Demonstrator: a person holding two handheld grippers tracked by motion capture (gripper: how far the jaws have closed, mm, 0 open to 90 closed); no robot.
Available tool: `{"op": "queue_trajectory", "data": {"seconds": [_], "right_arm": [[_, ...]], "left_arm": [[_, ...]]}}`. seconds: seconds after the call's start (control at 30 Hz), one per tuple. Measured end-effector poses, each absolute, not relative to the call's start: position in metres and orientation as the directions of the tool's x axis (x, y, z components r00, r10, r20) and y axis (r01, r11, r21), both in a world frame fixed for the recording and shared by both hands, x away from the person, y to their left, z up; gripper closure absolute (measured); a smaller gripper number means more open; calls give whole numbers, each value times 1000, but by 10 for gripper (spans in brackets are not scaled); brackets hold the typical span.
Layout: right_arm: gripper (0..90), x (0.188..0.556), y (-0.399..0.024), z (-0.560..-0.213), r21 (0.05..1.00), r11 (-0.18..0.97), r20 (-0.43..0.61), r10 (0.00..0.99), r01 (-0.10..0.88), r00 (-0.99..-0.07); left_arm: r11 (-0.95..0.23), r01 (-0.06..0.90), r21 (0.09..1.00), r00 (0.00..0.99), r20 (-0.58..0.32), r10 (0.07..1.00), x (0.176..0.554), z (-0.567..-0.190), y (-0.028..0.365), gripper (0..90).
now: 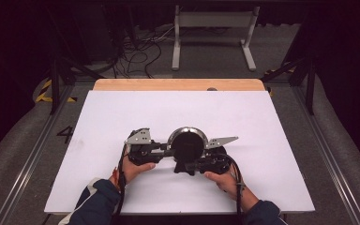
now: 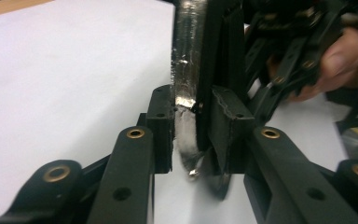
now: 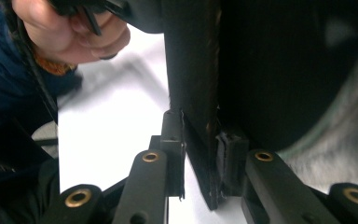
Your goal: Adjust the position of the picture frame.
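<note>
both grippers are clamped on one round pan held between them, low over the middle of the white table [image 1: 122, 117]: the left gripper [image 2: 186, 123] pinches the silvery rim wall, the right gripper [image 3: 200, 140] nips the dark edge opposite, jaws narrowed onto it. this looks like a two-handed carry or turn, so the next move calls for both hands travelling together without twisting. the pan [image 1: 187, 143] shows a black round face with a shiny metal rim.
</note>
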State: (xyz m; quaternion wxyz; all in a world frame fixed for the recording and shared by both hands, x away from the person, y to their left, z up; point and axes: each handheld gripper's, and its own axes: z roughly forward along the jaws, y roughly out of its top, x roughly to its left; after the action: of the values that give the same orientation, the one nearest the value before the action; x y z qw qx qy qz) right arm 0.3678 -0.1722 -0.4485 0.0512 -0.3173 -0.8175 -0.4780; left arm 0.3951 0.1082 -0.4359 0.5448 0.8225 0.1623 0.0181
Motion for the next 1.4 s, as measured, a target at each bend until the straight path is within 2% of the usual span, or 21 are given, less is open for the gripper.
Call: {"op": "queue_trajectory", "data": {"seconds": [0.1, 0.3, 0.33, 0.4, 0.9, 1.07, 1.4], "right_arm": [[772, 367, -171, -447, 750, 352, 373, 474, 560, -797], [789, 365, -170, -446, 761, 371, 344, 466, 533, -815], [790, 365, -169, -446, 761, 378, 333, 469, 527, -818], [790, 365, -169, -446, 762, 379, 331, 468, 525, -819], [759, 366, -173, -444, 759, 344, 371, 469, 553, -801], [743, 364, -171, -442, 756, 351, 377, 458, 553, -805], [720, 364, -172, -439, 758, 327, 401, 450, 565, -798]], "left_arm": [[-353, 275, 894, 944, -180, 277, 397, -438, 109, 702], [-401, 282, 871, 946, -183, 269, 399, -443, 104, 691], [-391, 309, 867, 941, -219, 257, 401, -445, 103, 673], [-407, 308, 860, 941, -212, 263, 401, -446, 102, 696], [-462, 216, 860, 932, -41, 360, 390, -442, 95, 709], [-478, 215, 852, 914, -4, 406, 391, -442, 98, 741], [-490, 201, 848, 903, 33, 428, 392, -442, 99, 756]]}}
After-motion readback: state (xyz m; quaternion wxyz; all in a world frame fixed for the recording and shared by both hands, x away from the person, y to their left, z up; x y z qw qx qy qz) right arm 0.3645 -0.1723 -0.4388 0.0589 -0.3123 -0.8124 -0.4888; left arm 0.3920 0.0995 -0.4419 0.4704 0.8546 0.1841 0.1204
